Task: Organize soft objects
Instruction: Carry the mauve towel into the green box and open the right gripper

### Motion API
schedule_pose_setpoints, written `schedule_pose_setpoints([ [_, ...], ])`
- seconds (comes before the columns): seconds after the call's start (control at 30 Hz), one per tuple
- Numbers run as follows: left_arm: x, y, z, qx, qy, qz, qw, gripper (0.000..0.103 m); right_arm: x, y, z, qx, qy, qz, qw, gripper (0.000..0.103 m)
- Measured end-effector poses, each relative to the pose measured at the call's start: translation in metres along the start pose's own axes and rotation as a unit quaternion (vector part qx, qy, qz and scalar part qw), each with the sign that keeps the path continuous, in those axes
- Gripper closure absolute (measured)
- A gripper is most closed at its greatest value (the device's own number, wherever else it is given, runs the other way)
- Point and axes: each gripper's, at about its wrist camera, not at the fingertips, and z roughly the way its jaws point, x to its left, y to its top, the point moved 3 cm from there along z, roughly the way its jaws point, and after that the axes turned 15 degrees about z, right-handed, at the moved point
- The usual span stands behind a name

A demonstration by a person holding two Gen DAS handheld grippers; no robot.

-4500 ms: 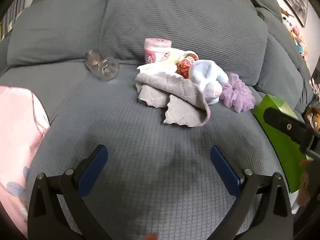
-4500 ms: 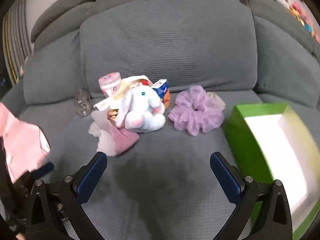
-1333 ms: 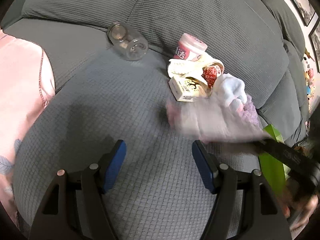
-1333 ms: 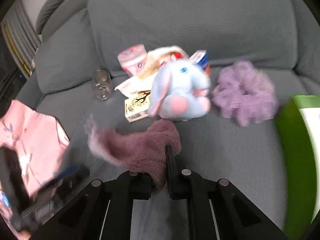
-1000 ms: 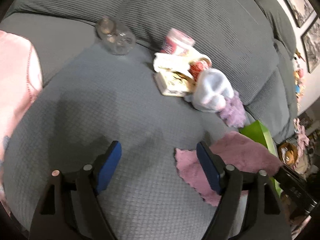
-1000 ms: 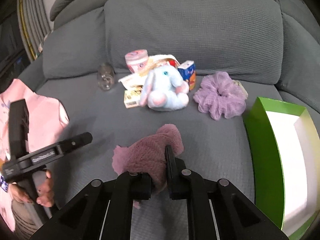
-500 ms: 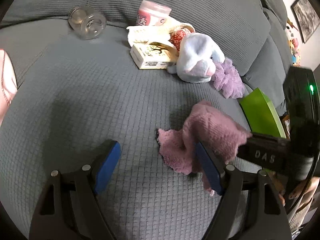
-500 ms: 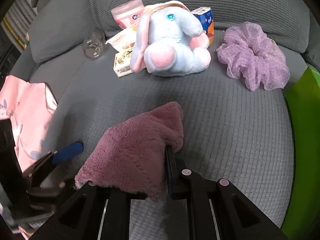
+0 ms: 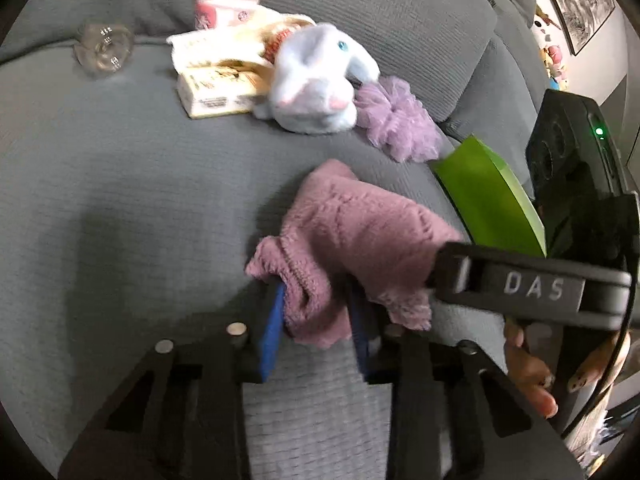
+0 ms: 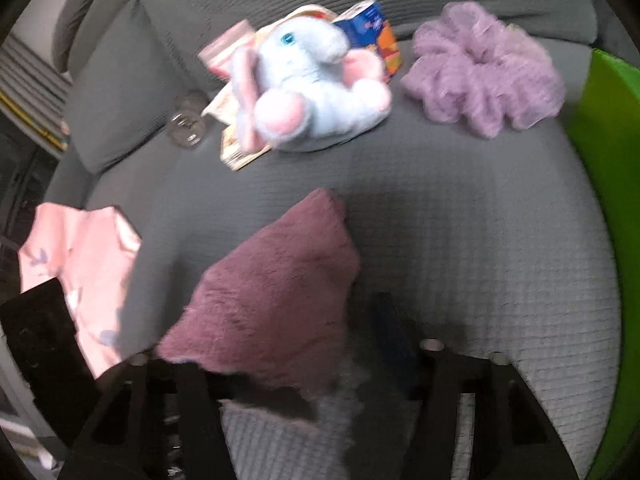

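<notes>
A moment ago the right gripper (image 10: 308, 344) pinched the pink cloth (image 9: 352, 236) and the left gripper (image 9: 316, 320) was wide, with the cloth beside one finger. Now it has swapped over. The left gripper's jaws are closing, and a fold of the cloth sits right between its blue pads (image 9: 272, 328), which touch it on both sides. The right gripper's jaws are opening; the cloth lies over its left finger, and the right finger (image 10: 394, 336) stands clear of it, so it is letting go. The cloth rests on the grey sofa (image 9: 120, 184), near the front of the seat, between the two grippers. It is bunched up, so its shape is hard to read, but in the right wrist view its long side runs from the gripper up toward the toys, with a pointed corner at the far end. Behind it sit a blue bunny (image 9: 316, 84) and a purple scrunchie (image 9: 396, 120), close together, with small boxes (image 9: 216, 88), a pink tub (image 9: 224, 4) and a clear jar (image 9: 104, 50) next to the bunny. A green box (image 10: 608, 168) stands at the right edge of the seat; its inside is out of sight. A pink garment (image 10: 80, 264) lies at the left side. A hand (image 9: 528, 372) holds the right gripper's handle.
</notes>
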Motion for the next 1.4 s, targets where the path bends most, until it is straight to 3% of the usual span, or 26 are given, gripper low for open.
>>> schedule_pose_setpoints([
  [0.03,-0.003,0.003,0.000,0.009,0.011,0.009,0.9999,0.079,0.001,-0.004,0.000,0.010,0.015,0.002,1.000,0.070],
  [0.1,-0.007,0.008,-0.008,0.013,0.010,0.007,0.9998,0.081,0.003,-0.005,-0.002,0.017,0.037,0.011,0.999,0.072],
  [0.2,-0.017,0.025,-0.027,-0.020,-0.001,0.004,0.9998,0.081,0.011,0.000,-0.036,-0.026,0.065,0.001,0.998,0.072],
  [0.3,-0.045,0.043,-0.044,-0.050,0.009,0.047,0.9976,0.081,0.012,0.000,-0.082,-0.077,0.088,-0.005,0.993,0.072],
  [0.63,-0.151,0.089,-0.053,-0.103,-0.023,0.160,0.9815,0.081,-0.026,-0.008,-0.198,-0.245,0.067,0.014,0.967,0.072],
  [0.8,-0.190,0.101,-0.031,-0.098,-0.060,0.190,0.9749,0.081,-0.055,-0.008,-0.217,-0.287,0.044,0.055,0.955,0.072],
  [1.03,-0.231,0.104,0.009,-0.069,-0.081,0.218,0.9702,0.081,-0.103,-0.005,-0.225,-0.303,0.023,0.127,0.944,0.071],
  [1.23,-0.243,0.102,0.044,-0.030,-0.082,0.213,0.9731,0.081,-0.142,0.001,-0.218,-0.285,-0.017,0.188,0.940,0.071],
  [1.27,-0.243,0.101,0.049,-0.022,-0.076,0.213,0.9739,0.081,-0.147,0.002,-0.215,-0.276,-0.035,0.199,0.940,0.069],
  [1.33,-0.241,0.099,0.057,-0.006,-0.069,0.208,0.9758,0.081,-0.156,0.003,-0.209,-0.259,-0.061,0.214,0.940,0.045],
  [1.4,-0.242,0.097,0.060,-0.002,-0.067,0.207,0.9761,0.081,-0.165,0.002,-0.209,-0.259,-0.060,0.227,0.937,0.039],
])
